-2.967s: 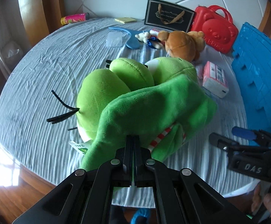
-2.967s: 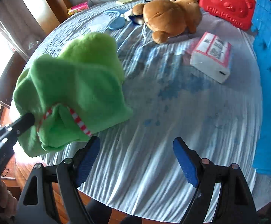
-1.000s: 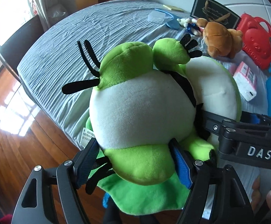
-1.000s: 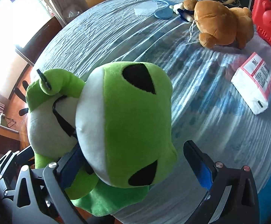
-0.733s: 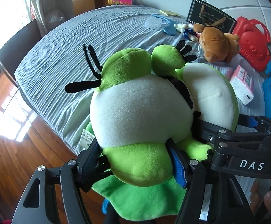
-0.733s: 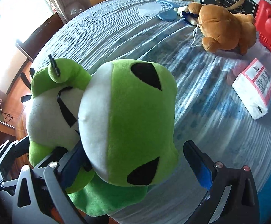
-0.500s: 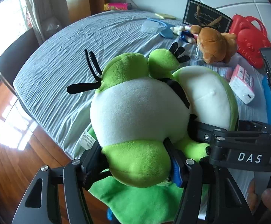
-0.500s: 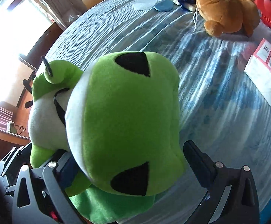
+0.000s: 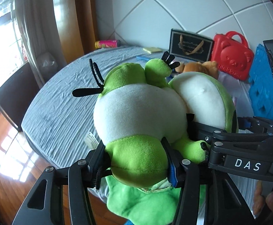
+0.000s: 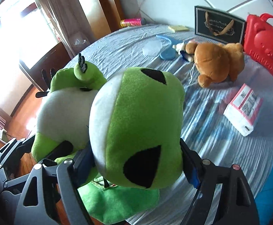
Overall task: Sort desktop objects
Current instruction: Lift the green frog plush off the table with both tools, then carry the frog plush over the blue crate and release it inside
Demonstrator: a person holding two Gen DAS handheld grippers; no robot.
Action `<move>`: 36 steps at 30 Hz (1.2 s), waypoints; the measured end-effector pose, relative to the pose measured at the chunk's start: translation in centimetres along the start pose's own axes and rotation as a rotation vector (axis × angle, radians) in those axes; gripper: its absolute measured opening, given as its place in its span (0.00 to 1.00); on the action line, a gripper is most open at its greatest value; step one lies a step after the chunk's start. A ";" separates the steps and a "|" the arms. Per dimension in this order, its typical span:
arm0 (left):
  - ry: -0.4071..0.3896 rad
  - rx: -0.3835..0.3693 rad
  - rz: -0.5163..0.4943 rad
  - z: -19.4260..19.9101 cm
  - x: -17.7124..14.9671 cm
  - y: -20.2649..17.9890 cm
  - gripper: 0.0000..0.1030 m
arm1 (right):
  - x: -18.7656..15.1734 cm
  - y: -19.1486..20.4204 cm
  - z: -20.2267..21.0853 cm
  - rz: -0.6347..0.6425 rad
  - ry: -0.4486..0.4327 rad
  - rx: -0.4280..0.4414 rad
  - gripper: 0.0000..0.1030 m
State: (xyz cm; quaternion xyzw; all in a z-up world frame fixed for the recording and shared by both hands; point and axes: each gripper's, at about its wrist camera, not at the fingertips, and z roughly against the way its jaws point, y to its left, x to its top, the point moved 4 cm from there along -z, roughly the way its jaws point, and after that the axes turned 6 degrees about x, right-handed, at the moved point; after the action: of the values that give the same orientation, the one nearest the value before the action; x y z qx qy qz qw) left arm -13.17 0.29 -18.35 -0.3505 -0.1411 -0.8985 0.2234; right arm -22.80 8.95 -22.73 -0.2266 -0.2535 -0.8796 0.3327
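A big green frog plush [image 9: 136,112] with a white belly hangs above the round table [image 9: 61,103], carried between both grippers. My left gripper [image 9: 135,153] has its jaws closing, and its pads squeeze the frog's green lower body. My right gripper [image 10: 136,155] also has its jaws closing, and its pads press both sides of the frog's head [image 10: 136,112]. In the left wrist view the right gripper's black body [image 9: 239,148] sits close at the right. The left gripper's frame [image 10: 10,155] shows at the lower left of the right wrist view.
On the grey-blue cloth lie a brown bear plush [image 10: 217,63], a pink tissue pack [image 10: 243,110], a blue hand mirror [image 10: 167,53] and yellow notes [image 10: 178,27]. A red bear case [image 10: 264,43], a black paper bag [image 10: 219,24] and a blue crate [image 9: 264,86] line the back and right.
Both grippers have closed in on the frog and risen with it, so it now hangs clear of the cloth. The right jaws narrowed sharply onto the head.
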 end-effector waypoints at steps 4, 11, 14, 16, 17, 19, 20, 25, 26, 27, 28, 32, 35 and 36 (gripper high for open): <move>-0.123 -0.051 -0.036 3.4 3.5 -0.1 0.52 | 2.7 1.0 4.4 0.002 -0.126 -0.049 0.78; -0.350 -0.177 -0.116 10.0 10.6 -3.3 0.52 | 7.0 1.1 15.1 -0.006 -0.366 -0.193 0.78; -0.439 -0.241 -0.147 13.1 14.1 -6.1 0.52 | 8.9 0.0 20.3 -0.019 -0.460 -0.264 0.78; -0.500 -0.291 -0.155 15.5 16.5 -8.5 0.52 | 10.1 -1.1 24.3 -0.028 -0.523 -0.317 0.78; -0.526 -0.317 -0.158 16.7 17.7 -9.8 0.52 | 10.7 -1.8 26.4 -0.026 -0.549 -0.349 0.78; -0.564 -0.374 -0.161 19.2 20.1 -12.6 0.52 | 12.0 -3.0 30.8 -0.022 -0.601 -0.414 0.78; -0.578 -0.405 -0.164 20.3 21.3 -14.2 0.53 | 12.6 -3.6 33.1 -0.020 -0.627 -0.446 0.78; -0.609 -0.554 -0.196 25.0 25.7 -23.0 0.53 | 14.7 -8.9 43.2 -0.056 -0.709 -0.599 0.78; -0.615 -0.580 -0.204 25.9 26.4 -24.8 0.53 | 14.9 -10.1 45.0 -0.065 -0.718 -0.629 0.78; -0.624 -0.603 -0.212 26.8 26.8 -26.6 0.53 | 15.0 -11.4 46.7 -0.072 -0.726 -0.662 0.78; -0.632 -0.625 -0.222 27.6 27.2 -28.4 0.53 | 15.1 -12.6 48.2 -0.077 -0.736 -0.692 0.78; -0.607 -0.700 -0.269 29.8 27.9 -35.4 0.53 | 15.2 -17.6 53.8 -0.107 -0.748 -0.809 0.78; -0.557 -0.714 -0.321 29.3 27.0 -40.0 0.54 | 14.7 -21.7 56.2 -0.156 -0.705 -0.856 0.78; -0.535 -0.710 -0.343 28.8 26.3 -41.4 0.54 | 14.3 -23.2 56.5 -0.173 -0.682 -0.870 0.78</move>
State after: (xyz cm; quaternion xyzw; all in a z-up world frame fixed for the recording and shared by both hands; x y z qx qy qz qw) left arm -34.79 39.80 16.42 -0.5959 0.0660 -0.7933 -0.1059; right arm -35.72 51.08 21.98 -0.5931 0.0220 -0.8041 0.0343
